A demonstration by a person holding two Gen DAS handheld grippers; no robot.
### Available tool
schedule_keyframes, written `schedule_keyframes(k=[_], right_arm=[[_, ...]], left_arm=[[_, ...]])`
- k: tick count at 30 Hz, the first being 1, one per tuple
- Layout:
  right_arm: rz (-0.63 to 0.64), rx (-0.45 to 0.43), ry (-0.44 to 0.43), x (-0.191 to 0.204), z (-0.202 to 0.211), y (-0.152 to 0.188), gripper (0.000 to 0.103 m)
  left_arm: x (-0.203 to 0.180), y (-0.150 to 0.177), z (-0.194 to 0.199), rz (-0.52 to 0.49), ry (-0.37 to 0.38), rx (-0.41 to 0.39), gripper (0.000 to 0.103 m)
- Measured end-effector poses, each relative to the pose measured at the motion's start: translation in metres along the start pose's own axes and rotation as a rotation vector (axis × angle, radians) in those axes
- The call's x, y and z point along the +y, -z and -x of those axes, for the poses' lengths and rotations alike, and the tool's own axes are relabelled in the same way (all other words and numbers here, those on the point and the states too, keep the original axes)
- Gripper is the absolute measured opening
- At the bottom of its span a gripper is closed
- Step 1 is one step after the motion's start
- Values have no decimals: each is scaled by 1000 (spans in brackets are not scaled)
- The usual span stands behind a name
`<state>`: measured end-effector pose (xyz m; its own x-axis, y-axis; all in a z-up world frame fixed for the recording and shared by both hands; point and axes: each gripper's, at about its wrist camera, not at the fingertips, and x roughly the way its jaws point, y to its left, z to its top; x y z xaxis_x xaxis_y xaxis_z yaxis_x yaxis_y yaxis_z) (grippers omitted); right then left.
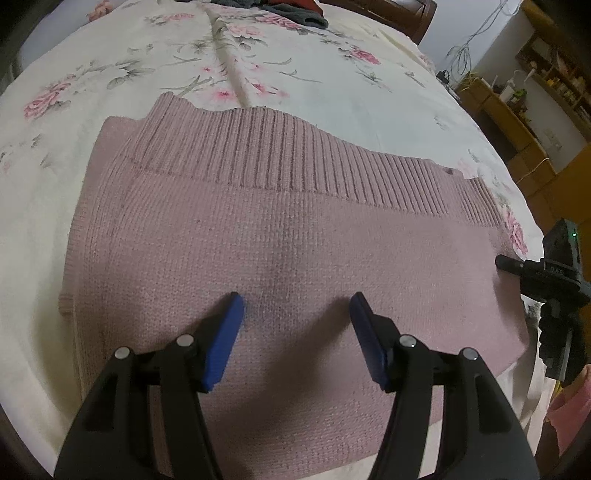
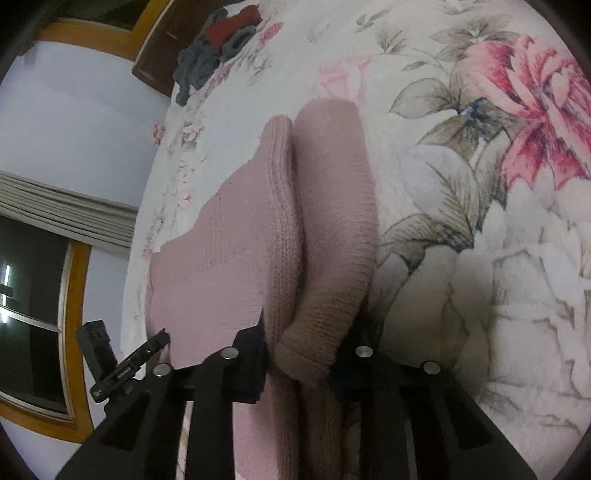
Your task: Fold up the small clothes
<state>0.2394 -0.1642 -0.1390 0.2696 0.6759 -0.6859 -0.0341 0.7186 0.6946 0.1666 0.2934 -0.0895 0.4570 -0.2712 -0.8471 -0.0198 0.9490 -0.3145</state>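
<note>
A pink knit sweater (image 1: 280, 229) lies folded flat on the floral bedsheet (image 1: 295, 85), its ribbed hem towards the far side. My left gripper (image 1: 297, 306) hovers open just above the sweater's near middle, blue pads apart and nothing between them. The right gripper's black body (image 1: 557, 288) shows at the sweater's right edge. In the right wrist view my right gripper (image 2: 303, 332) is shut on a thick doubled fold of the pink sweater (image 2: 229, 266), which bulges between the fingers. The rest of the sweater stretches away along the sheet (image 2: 480, 258).
A pile of grey and red clothes (image 1: 295, 11) (image 2: 210, 55) lies at the far end of the bed by the dark wooden headboard. Wooden shelves and cables (image 1: 517, 122) stand off the bed's right side. A wood-framed window (image 2: 33, 295) is on the wall.
</note>
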Motion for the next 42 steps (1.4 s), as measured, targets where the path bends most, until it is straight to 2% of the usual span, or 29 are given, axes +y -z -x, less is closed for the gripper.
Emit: schedule_keyframes(k=[8, 14, 20, 23, 29, 34, 38, 42], right_arm=[[-7, -4, 28, -4, -4, 3, 24], [-16, -2, 65, 5, -2, 3, 24], [57, 2, 110, 52, 7, -3, 23], [155, 21, 164, 97, 3, -6, 23], [313, 64, 233, 176, -26, -2, 23], [402, 127, 289, 224, -64, 10, 23], [464, 161, 358, 246, -96, 19, 22], [461, 181, 407, 247, -115, 24, 22]], left_arm=[[-1, 3, -6, -25, -16, 4, 60], [1, 3, -4, -2, 2, 0, 60], [7, 8, 11, 32, 35, -5, 61], [10, 14, 17, 30, 47, -9, 61], [19, 19, 26, 55, 77, -21, 61], [25, 20, 37, 75, 106, -43, 61], [31, 21, 46, 83, 120, -62, 61], [39, 22, 51, 112, 143, -69, 61]])
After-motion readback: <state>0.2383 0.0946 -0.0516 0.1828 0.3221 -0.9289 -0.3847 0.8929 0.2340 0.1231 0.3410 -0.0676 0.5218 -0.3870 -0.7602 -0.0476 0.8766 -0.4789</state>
